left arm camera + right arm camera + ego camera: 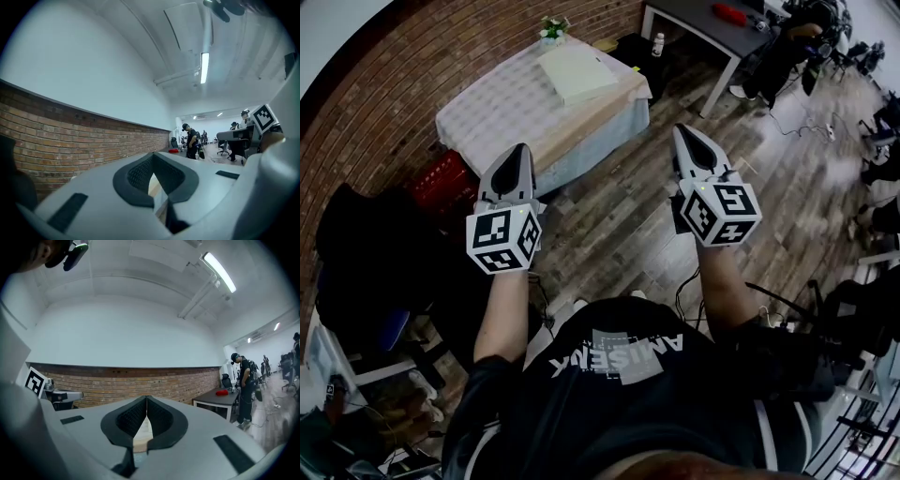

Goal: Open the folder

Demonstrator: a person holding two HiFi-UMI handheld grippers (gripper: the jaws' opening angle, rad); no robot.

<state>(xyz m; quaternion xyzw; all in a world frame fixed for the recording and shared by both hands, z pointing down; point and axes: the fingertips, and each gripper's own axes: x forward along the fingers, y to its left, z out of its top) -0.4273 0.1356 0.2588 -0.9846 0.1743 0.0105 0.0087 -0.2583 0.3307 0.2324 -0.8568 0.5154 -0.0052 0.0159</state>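
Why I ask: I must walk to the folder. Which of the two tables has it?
The cloth-covered table by the brick wall: the white folder lies on it. The dark table bears a red thing, no folder.

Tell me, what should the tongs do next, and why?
Probably walk closer to the table. The folder lies there, looking closed, far ahead of the left tongs and right tongs, both shut and empty.
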